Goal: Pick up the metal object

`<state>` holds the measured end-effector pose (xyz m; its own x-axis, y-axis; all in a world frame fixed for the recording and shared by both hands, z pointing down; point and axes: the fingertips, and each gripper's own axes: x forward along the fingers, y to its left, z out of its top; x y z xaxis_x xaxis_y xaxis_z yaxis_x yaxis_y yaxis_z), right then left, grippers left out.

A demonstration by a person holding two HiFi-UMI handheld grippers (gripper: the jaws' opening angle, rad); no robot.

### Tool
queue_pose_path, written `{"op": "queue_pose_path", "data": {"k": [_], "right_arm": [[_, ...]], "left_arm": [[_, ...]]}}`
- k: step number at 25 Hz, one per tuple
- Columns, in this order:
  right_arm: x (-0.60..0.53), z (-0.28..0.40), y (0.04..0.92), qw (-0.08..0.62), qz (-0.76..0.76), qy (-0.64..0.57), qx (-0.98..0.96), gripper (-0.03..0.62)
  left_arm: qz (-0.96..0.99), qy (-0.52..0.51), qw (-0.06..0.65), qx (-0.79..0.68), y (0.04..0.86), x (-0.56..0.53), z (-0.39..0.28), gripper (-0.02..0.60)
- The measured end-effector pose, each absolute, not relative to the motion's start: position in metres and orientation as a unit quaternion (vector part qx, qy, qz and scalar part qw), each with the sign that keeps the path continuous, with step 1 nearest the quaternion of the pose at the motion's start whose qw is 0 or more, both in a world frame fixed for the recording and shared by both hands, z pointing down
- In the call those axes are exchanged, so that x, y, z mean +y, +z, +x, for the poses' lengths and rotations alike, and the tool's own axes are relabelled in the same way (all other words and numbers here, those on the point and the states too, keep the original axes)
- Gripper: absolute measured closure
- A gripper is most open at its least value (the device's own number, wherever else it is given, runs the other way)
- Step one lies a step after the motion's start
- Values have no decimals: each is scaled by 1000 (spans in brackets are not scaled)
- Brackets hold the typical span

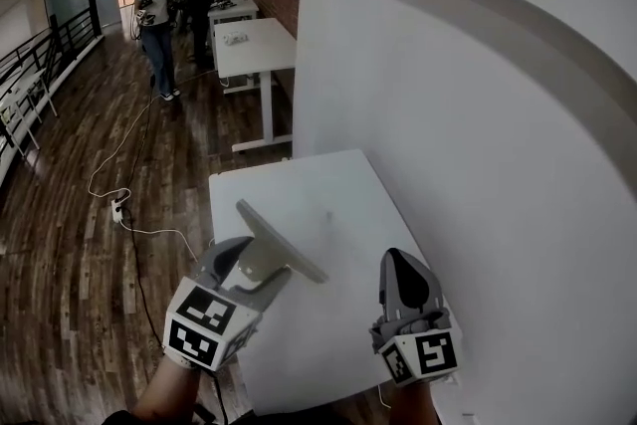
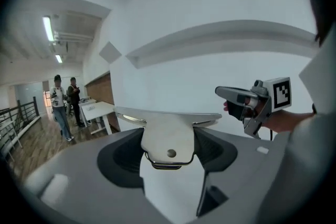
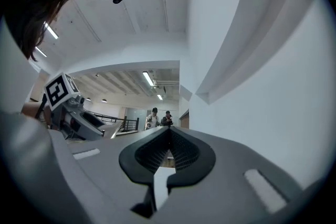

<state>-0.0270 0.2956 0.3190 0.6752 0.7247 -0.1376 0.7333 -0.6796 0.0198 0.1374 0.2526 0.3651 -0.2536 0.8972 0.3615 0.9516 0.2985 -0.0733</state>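
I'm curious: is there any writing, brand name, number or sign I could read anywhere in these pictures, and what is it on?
There is no readable text anywhere.
The left marker cube and right marker cube carry only black-and-white square patterns, no letters.
The metal object shows no stamp or label.

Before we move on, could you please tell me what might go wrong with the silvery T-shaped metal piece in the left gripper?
The left gripper pinches only the stem of the silvery T-shaped metal piece; its wide crossbar overhangs, so it may twist or slip. If dropped, it could hit the white table.
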Motion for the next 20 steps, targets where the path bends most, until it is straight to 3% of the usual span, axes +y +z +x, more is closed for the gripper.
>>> {"op": "queue_pose_path", "data": {"k": [20], "right_arm": [[288, -26, 315, 53, 912, -46, 405, 585]], "left_arm": [[-614, -59, 143, -774, 340, 228, 135, 291]]}}
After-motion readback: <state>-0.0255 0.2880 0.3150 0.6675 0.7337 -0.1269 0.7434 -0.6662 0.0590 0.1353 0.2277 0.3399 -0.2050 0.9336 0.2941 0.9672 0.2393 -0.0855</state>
